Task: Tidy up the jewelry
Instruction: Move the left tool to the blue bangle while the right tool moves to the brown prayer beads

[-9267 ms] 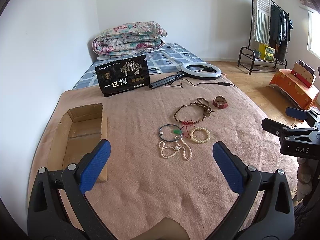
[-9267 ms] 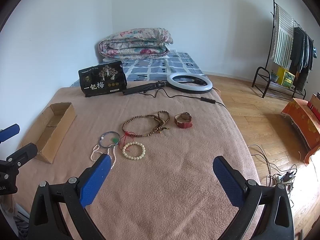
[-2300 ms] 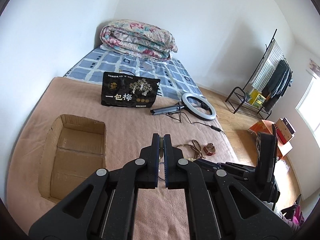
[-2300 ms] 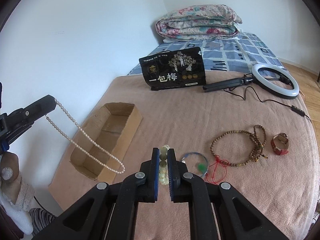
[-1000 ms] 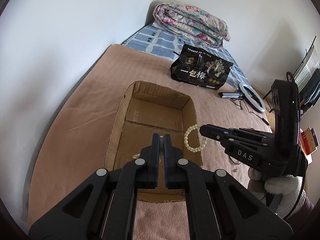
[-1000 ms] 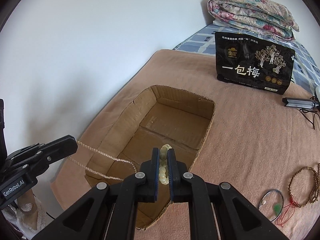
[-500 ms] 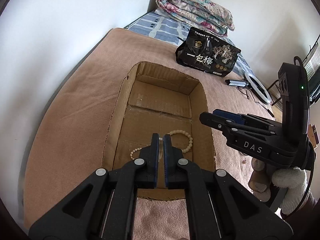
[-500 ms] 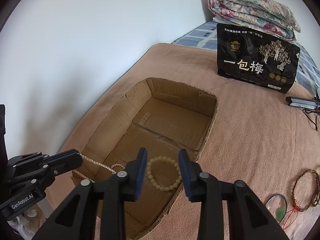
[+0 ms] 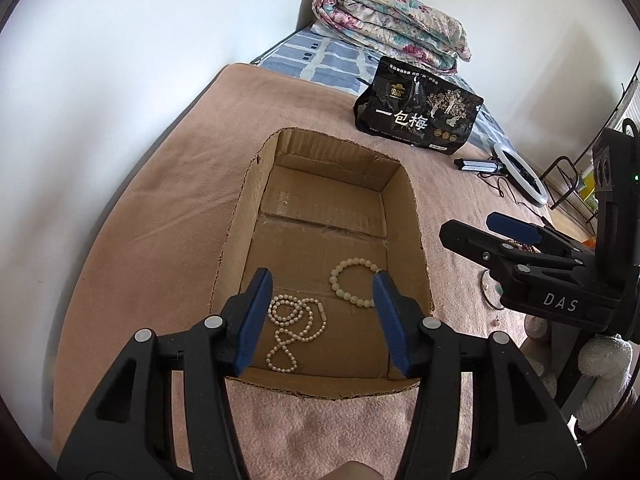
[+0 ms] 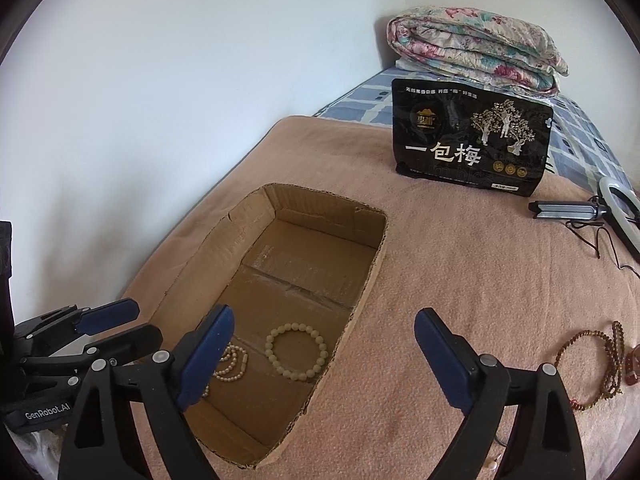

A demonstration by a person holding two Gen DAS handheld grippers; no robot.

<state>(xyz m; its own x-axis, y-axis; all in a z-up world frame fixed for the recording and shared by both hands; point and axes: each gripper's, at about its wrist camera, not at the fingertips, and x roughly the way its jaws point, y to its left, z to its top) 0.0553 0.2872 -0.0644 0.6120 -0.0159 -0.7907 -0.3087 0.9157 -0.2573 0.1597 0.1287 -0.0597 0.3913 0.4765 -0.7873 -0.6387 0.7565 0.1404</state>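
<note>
**Two pieces boxed, the rest still on the blanket**

Both your grippers are empty right now. Your left gripper (image 9: 322,320) hangs over the near end of the cardboard box (image 9: 416,216) with its fingers spread wide, nothing between them. Your right gripper (image 10: 320,344) is spread wider still, over the box's right wall and the blanket (image 10: 460,264) beside it.

Inside the box, on the floor at the near end, lie the pearl necklace (image 9: 294,330) in loose loops and the cream bead bracelet (image 9: 354,282) just beside it — apart, not tangled as far as the pictures show. That part of the job looks done.

What's left sits well off to the right on the blanket: the brown bead necklace (image 10: 600,364) with a red cord at its near end, and a red-brown piece at the frame edge just beyond it, too cropped to name. A thin hoop (image 9: 490,292) peeks out beneath your right gripper in the left view, mostly hidden.

My read — you're roughly at the midpoint; the far end of the box still has bare floor for the remaining pieces.
</note>
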